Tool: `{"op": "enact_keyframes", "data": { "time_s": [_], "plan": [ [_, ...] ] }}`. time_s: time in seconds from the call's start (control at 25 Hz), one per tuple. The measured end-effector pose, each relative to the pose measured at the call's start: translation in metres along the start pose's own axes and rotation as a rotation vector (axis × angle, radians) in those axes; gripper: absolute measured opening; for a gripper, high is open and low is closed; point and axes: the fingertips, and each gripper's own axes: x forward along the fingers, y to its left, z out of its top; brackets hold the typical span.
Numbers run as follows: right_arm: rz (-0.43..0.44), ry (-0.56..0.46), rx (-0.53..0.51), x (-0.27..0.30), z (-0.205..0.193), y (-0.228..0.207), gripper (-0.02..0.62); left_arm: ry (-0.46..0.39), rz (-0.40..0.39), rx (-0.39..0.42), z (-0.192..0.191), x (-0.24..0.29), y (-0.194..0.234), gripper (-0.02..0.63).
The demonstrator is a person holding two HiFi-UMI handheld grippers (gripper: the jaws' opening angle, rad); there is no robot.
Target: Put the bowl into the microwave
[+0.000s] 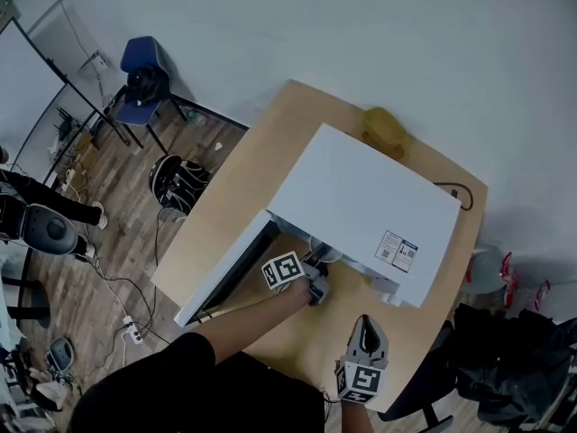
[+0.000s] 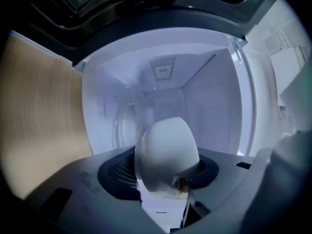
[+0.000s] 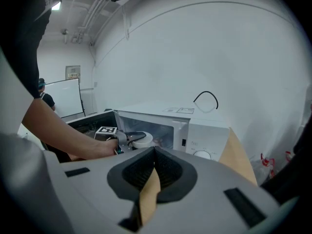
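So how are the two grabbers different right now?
The left gripper's jaws clamp the rim of the round white bowl, held at the open white microwave; the right gripper's jaws are together on nothing. The left gripper reaches to the microwave's opening; the right gripper hangs back over the wooden table. Both carry a black-and-white marker cube.

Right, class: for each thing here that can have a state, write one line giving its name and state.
White box-shaped microwave: door open.
White round bowl: held at the microwave's mouth, not set down.
Left gripper: jaws shut on the bowl.
Right gripper: jaws shut, nothing between them.
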Motion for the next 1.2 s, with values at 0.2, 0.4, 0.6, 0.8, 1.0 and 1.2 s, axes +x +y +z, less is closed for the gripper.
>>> {"op": "enact_keyframes", "data": {
  "time_s": [0.2, 0.4, 0.6, 0.8, 1.0, 1.2],
  "plan": [
    [-0.01, 0.017, -0.028, 0.005, -0.015, -0.009, 0.06, 0.001, 0.014, 0.002, 0.007, 0.02, 0.008, 0.213],
    [-0.013, 0.041, -0.043, 0.005, -0.032, -0.006, 0.06, 0.027, 0.019, -0.016, 0.005, 0.035, 0.004, 0.214],
    [-0.002, 0.042, -0.077, 0.0, -0.038, 0.005, 0.06, 0.063, 0.085, -0.036, 0.001, 0.043, 0.006, 0.214],
    [0.009, 0.057, -0.103, -0.006, -0.051, 0.013, 0.06, 0.032, 0.118, -0.113, 0.005, 0.047, 0.009, 0.215],
    [0.004, 0.082, -0.126, -0.016, -0.063, 0.014, 0.06, 0.076, 0.141, -0.083, -0.004, 0.049, 0.007, 0.234],
    [0.004, 0.081, -0.111, -0.022, -0.063, 0.017, 0.06, 0.136, 0.14, 0.044, -0.009, 0.049, 0.0, 0.278]
  ]
}}
